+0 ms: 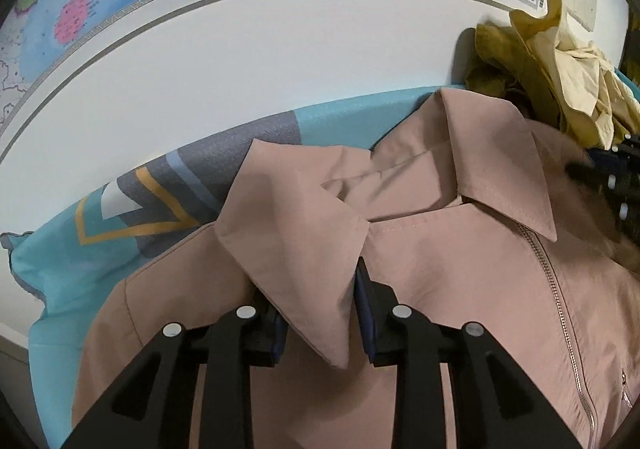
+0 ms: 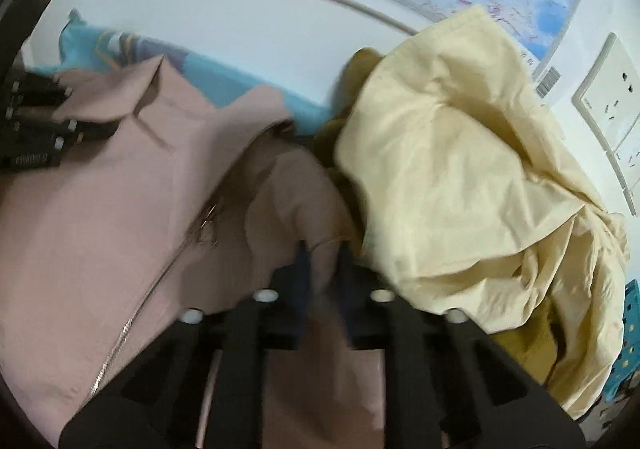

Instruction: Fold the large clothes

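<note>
Black fingers of the left gripper (image 1: 322, 313) sit spread either side of a collar point, and the pads do not press the cloth. That collar belongs to the dusty-pink zip-front jacket with a wide pointed collar (image 1: 440, 289), which lies front-up on the bed, its metal zipper (image 1: 560, 313) running down to the right of the fingers. Beyond and to the left of them shows the turquoise bedsheet with grey and yellow chevrons (image 1: 60, 261); farther back hangs a blue wall map (image 1: 60, 1). Up to the right of the fingers sits a crumpled heap of pale-yellow and olive clothes (image 1: 560, 77), and the other tool shows as a dark blur at the right edge.

Seen from the right wrist, the right gripper (image 2: 322, 269) has its fingers nearly together, pinching a raised fold of the pink jacket (image 2: 100, 229), though motion blur softens the contact. Left of these fingers runs the zipper; just to their right rests the yellow heap, with a white wall socket (image 2: 612, 89) beyond.
</note>
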Motion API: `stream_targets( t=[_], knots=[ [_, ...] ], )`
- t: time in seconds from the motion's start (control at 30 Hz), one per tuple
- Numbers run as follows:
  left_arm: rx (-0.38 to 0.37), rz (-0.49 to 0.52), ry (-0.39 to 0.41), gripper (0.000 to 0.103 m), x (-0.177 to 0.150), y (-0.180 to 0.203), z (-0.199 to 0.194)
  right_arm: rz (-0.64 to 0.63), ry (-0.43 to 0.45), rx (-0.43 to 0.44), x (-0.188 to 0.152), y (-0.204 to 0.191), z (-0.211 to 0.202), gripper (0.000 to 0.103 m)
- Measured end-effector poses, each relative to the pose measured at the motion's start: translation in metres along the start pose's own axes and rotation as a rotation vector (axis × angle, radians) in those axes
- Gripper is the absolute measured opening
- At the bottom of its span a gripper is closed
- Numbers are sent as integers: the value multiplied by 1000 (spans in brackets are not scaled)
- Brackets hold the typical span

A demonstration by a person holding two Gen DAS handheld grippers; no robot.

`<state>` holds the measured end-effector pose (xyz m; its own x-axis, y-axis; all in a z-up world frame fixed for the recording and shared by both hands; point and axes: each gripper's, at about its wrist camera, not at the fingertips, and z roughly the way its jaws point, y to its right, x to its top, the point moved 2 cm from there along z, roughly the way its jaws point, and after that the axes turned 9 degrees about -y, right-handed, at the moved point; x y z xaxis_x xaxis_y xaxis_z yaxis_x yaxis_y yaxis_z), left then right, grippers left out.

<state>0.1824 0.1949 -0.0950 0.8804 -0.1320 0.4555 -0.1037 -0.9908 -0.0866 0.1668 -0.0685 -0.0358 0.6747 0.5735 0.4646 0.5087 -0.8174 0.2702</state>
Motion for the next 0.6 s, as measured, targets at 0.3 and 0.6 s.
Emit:
stream_targets(
  t=[0.3, 0.6],
  knots=[
    [52, 16, 72, 28, -9, 27, -33, 132, 53, 151, 1, 31, -24, 40],
    [-57, 139, 122, 48, -45, 56, -79, 375, 143, 101, -152, 140, -124, 92]
  ],
)
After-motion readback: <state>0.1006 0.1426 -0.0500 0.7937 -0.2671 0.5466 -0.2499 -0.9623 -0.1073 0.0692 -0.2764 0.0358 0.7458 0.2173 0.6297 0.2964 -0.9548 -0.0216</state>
